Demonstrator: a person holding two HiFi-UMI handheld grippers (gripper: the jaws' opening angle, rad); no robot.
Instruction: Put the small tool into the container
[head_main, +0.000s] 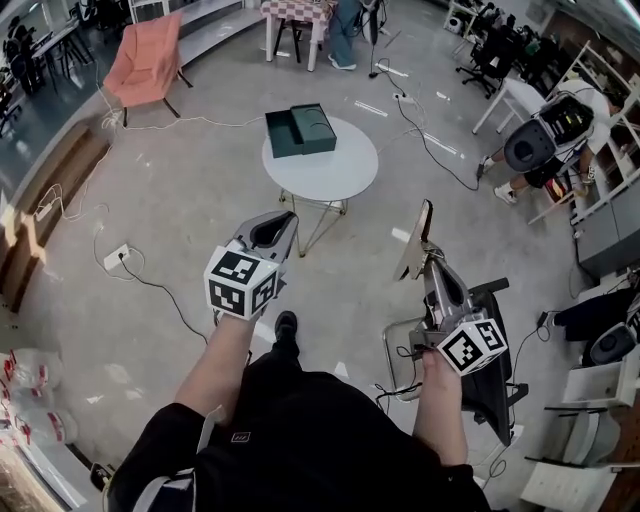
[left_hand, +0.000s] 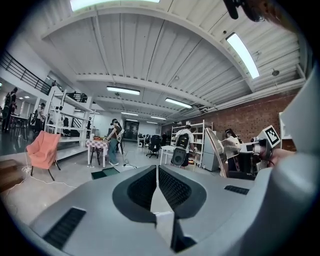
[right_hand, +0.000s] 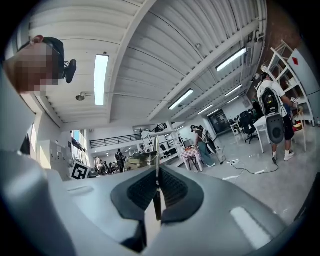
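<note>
The container is a dark green open box (head_main: 300, 130) on a small round white table (head_main: 330, 170), a few steps ahead of me; it also shows low in the left gripper view as the green box (left_hand: 105, 173). My right gripper (head_main: 428, 262) is shut on a thin flat tool (head_main: 414, 240) that sticks up and forward from the jaws. In the right gripper view the tool (right_hand: 156, 170) is seen edge-on between the pads. My left gripper (head_main: 290, 218) is held at waist height with its jaws shut and nothing in them. Both grippers are well short of the table.
A pink chair (head_main: 148, 60) stands at the far left and a checkered table (head_main: 295, 15) at the back. Cables and a power strip (head_main: 117, 258) lie on the floor. A dark chair (head_main: 490, 350) is under my right arm. A person (head_main: 545, 140) bends by shelves at right.
</note>
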